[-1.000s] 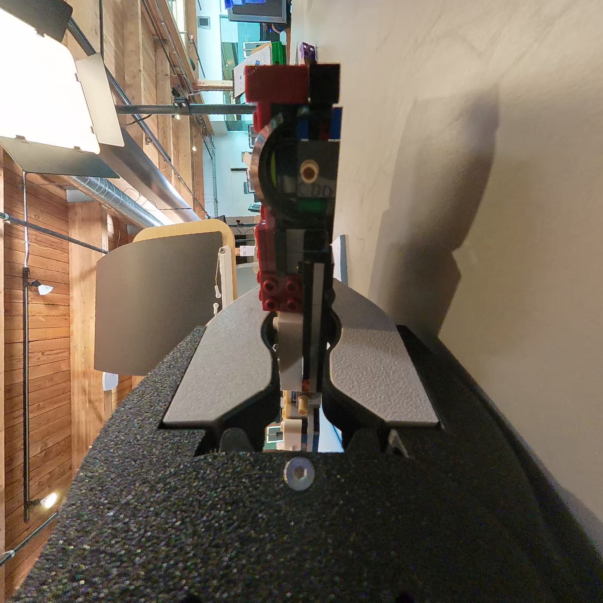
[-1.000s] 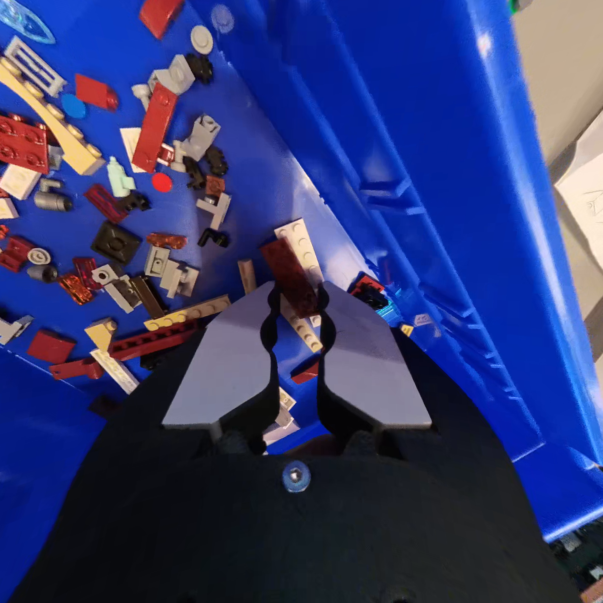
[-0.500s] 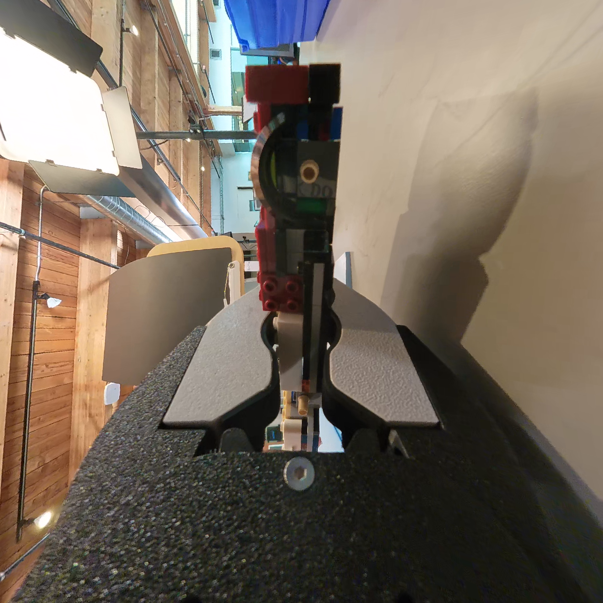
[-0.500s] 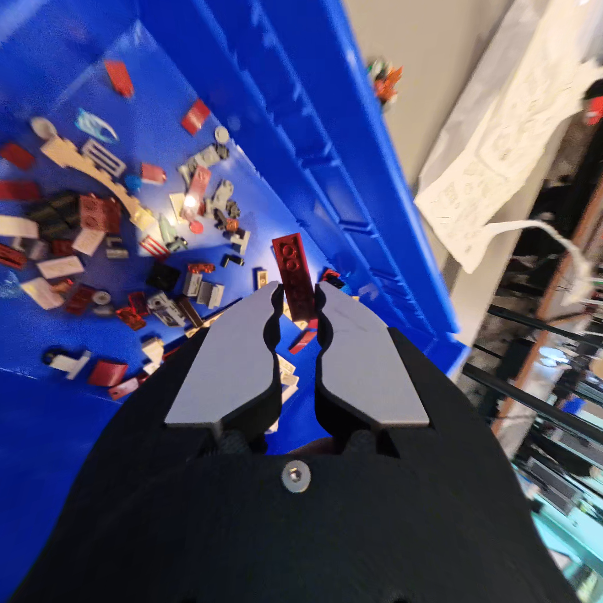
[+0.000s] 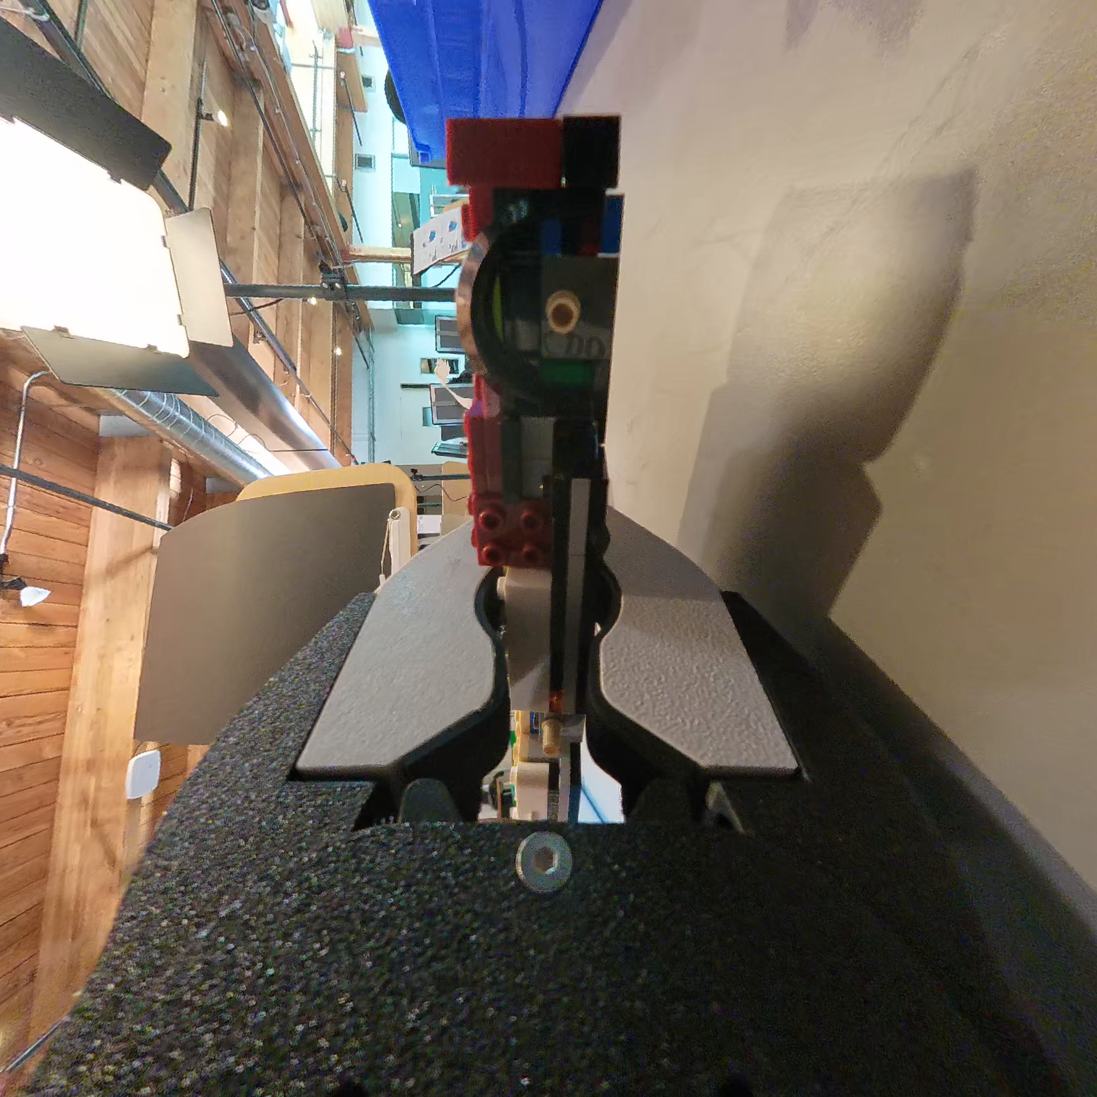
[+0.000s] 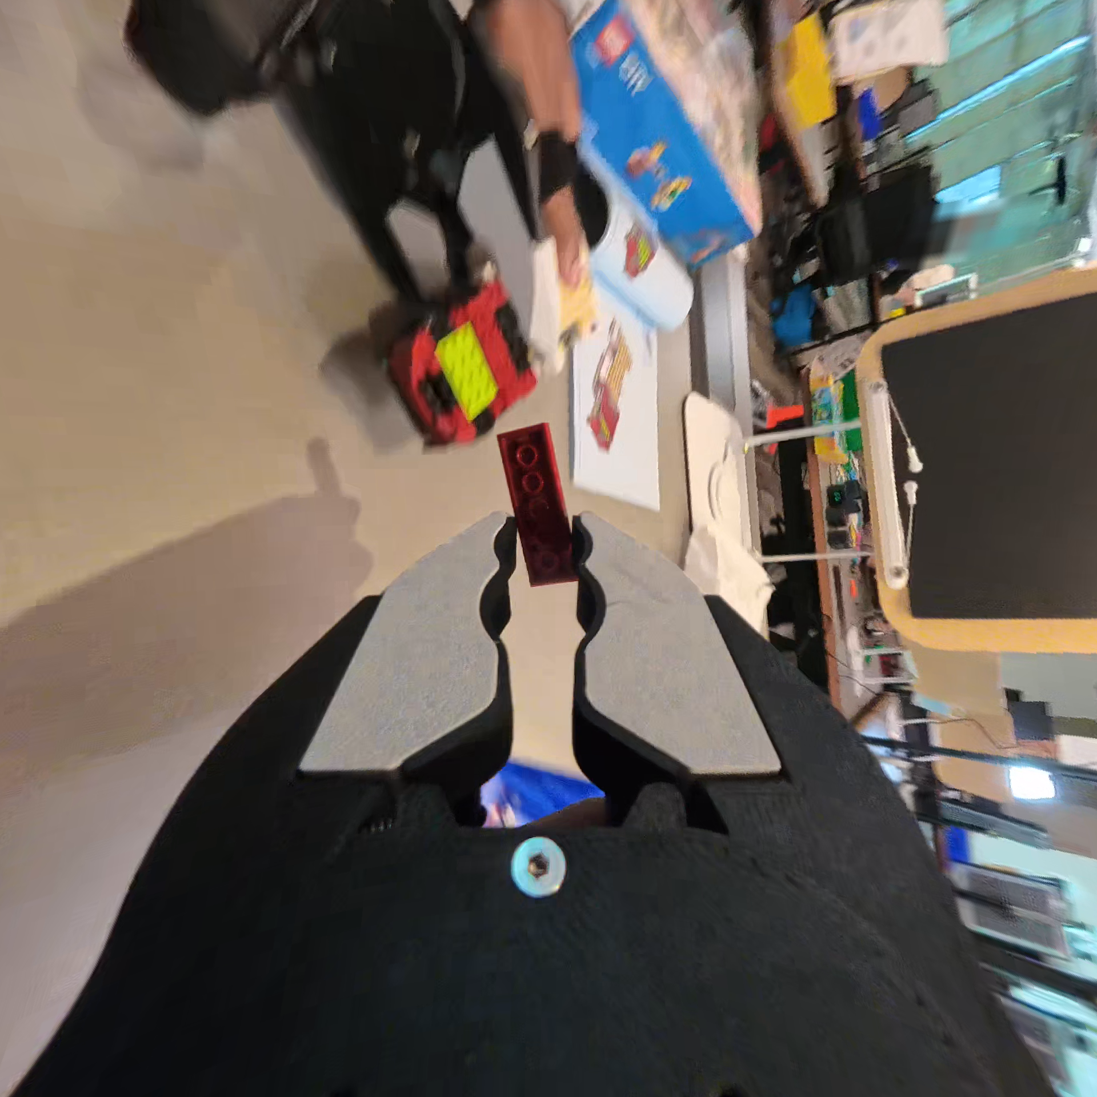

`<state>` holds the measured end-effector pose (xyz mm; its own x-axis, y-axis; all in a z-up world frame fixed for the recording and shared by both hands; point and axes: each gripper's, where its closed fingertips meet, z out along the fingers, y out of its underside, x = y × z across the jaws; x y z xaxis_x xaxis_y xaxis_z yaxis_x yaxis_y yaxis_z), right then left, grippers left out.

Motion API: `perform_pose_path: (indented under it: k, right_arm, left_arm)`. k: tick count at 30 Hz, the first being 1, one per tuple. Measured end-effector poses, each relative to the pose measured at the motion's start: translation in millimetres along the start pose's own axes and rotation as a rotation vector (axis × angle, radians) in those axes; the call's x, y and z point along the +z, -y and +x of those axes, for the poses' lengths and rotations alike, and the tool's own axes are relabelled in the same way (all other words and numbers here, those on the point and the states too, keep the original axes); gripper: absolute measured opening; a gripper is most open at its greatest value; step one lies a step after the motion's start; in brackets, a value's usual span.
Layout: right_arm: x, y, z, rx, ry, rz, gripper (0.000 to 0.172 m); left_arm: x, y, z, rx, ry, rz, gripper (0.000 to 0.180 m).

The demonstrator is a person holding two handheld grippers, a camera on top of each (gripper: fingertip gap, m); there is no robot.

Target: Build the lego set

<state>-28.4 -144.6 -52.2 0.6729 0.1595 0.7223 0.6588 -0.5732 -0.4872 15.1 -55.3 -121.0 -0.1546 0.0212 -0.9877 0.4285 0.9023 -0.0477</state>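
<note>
My left gripper (image 5: 549, 570) is shut on a red, black and grey brick-built vehicle model (image 5: 537, 332), gripped by its grey and black end; the model stands out past the fingertips, close beside the beige tabletop (image 5: 831, 297). My right gripper (image 6: 539, 525) is shut on a long dark red brick plate (image 6: 537, 504), its underside facing me, most of it sticking out past the fingertips. In the right wrist view the same model (image 6: 463, 368), red with a lime-yellow plate, shows farther off, held by the other gripper (image 6: 415, 196) and a person's hand (image 6: 564, 237).
A blue bin (image 5: 487, 65) is at the top of the left wrist view. White instruction sheets (image 6: 617, 433) and a blue product box (image 6: 659, 136) lie on the table beyond the model. A dark panel with a wooden rim (image 6: 979, 463) stands at the right.
My right gripper closed on the dark red plate in the blue bin, lifted it out and swung toward the model on the table. My left gripper kept its hold; the bin came into its view.
</note>
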Motion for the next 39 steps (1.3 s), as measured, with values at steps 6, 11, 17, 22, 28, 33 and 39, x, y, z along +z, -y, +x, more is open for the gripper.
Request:
perform_pose_path:
  k: [6,11,17,22,28,33,39]
  right_arm:
    - [58.1,21.8,5.1,0.028,-0.160,0.059,0.018]
    - [68.6,25.1,-13.6,-0.031,-0.053,0.069,0.018]
    - [73.8,27.8,-21.1,-0.098,0.068,0.075,0.018]
    - [79.9,29.2,-23.3,-0.116,0.160,0.077,0.018]
    - [77.1,31.4,-26.7,-0.018,0.266,0.105,0.020]
    - [74.0,27.1,-24.0,0.048,0.313,0.084,0.023]
    - [68.8,21.9,-26.5,0.166,0.454,0.039,0.023]
  left_arm:
    - [-3.8,-5.2,-3.8,0.005,0.013,0.007,0.025]
    - [-5.7,-4.7,-8.4,0.016,0.033,0.017,0.025]
    - [-6.9,-1.3,-8.6,0.030,0.043,0.031,0.025]
    - [-8.6,-1.5,-9.2,0.038,0.051,0.034,0.025]
    - [-7.7,-2.7,-9.8,0.037,0.050,0.036,0.025]
    - [-10.6,-1.8,-11.7,0.029,0.054,0.040,0.025]
    - [-9.7,-0.3,-12.3,0.034,0.062,0.045,0.025]
